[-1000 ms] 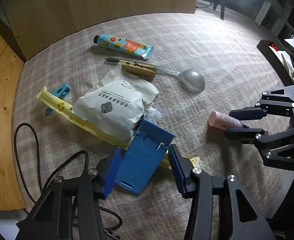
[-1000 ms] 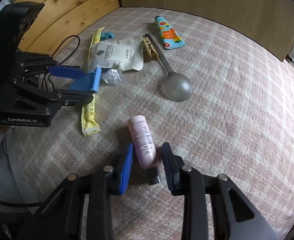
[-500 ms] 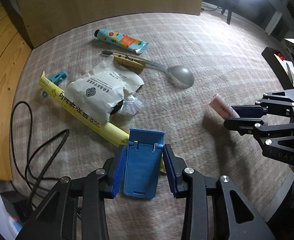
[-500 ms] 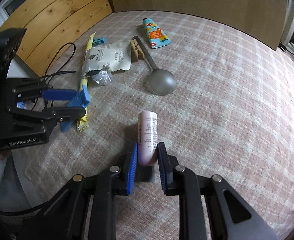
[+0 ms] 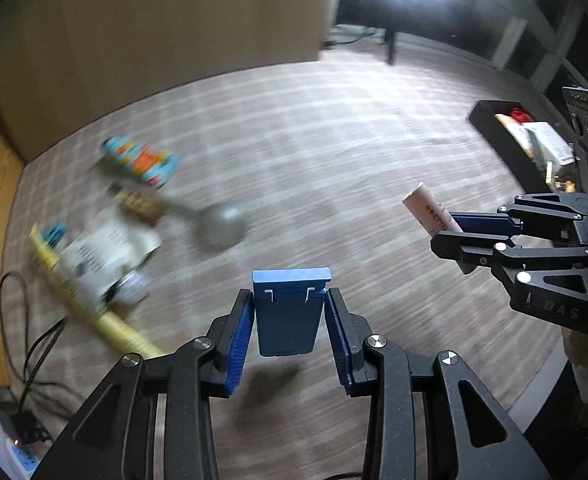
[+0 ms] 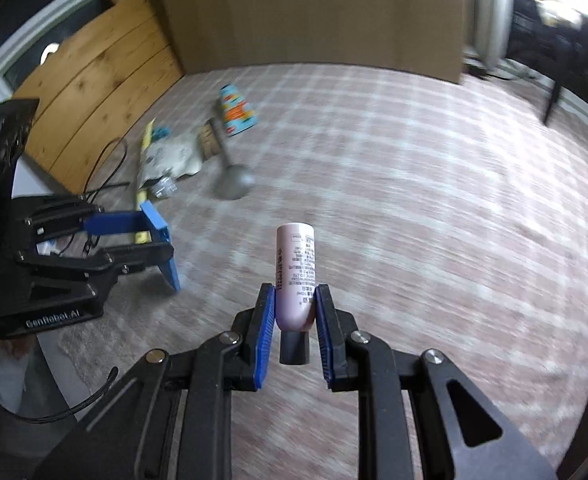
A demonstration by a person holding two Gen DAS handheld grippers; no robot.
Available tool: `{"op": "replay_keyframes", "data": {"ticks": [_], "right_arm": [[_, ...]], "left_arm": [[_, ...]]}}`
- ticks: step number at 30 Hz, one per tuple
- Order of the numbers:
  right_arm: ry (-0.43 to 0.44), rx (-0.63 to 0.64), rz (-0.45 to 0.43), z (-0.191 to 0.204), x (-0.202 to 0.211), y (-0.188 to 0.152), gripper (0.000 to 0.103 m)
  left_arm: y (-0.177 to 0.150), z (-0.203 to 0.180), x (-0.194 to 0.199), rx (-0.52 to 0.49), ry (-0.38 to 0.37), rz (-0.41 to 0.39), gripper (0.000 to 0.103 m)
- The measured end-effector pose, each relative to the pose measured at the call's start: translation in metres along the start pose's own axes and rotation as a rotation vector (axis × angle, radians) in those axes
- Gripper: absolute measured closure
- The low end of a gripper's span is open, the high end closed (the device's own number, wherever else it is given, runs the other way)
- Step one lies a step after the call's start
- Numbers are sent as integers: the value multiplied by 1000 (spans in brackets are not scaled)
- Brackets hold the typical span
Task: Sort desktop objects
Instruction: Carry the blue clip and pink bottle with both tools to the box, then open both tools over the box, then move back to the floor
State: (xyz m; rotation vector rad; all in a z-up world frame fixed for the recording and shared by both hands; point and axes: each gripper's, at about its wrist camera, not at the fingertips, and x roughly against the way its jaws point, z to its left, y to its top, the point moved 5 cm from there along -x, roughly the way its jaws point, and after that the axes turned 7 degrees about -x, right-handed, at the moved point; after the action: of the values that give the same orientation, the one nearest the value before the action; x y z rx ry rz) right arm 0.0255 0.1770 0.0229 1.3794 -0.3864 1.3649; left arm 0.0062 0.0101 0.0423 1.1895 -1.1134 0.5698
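A blue phone stand (image 5: 287, 312) was held clear of the worktop (image 5: 334, 168), clamped by its sides between the blue pads of the left gripper (image 5: 289, 332), its flat lip pointing away from the camera and a dark shadow cast on the cloth beneath it. In the right wrist view the same stand (image 6: 159, 236) was seen edge-on, raised above the plaid tablecloth in the left gripper (image 6: 133, 236).

A pale pink bottle (image 6: 296, 276) with black printed text was gripped near its dark cap end by the right gripper (image 6: 294, 316), the jaws closed against its sides and its rounded base pointing away from the camera. From the left wrist, the bottle (image 5: 430, 210) was seen tilted, lifted off the cloth in the right gripper (image 5: 450, 232).

Left on the worktop, blurred by motion, were a turquoise-and-orange tube (image 5: 139, 162), a wooden clothespin (image 5: 139, 204) lying on the handle of a metal spoon (image 5: 221, 224), a white packet (image 5: 101, 254) and a long yellow sachet (image 5: 93, 312) partly under it, with a small turquoise clip (image 5: 53, 234) at the sachet's far end. A black tray (image 5: 498, 136) holding assorted items was seen at the far right edge, and a black cable (image 5: 33, 344) was looped at the left edge beside a wooden panel (image 6: 93, 80).
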Motion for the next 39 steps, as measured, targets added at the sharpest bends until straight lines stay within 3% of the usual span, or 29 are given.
{"op": "replay_keyframes", "data": {"ticks": [9,24,32,39], "right_arm": [[-86,-190,-134,-95,79,-19,83],[-299,-515,-315,-265,214,-86,83],[-376,-629,-356,-330,252,-115,83],[-407,-659,-361,-353,262,-123,83]], "left_arm": [[54,-102,10,-167,-102,-68,69],[144,-280,4,-395,-282,-133,69],[179,-346,-10,-465,-337,-126,69],[198,-386,-28,-484,-351,-84,68]]}}
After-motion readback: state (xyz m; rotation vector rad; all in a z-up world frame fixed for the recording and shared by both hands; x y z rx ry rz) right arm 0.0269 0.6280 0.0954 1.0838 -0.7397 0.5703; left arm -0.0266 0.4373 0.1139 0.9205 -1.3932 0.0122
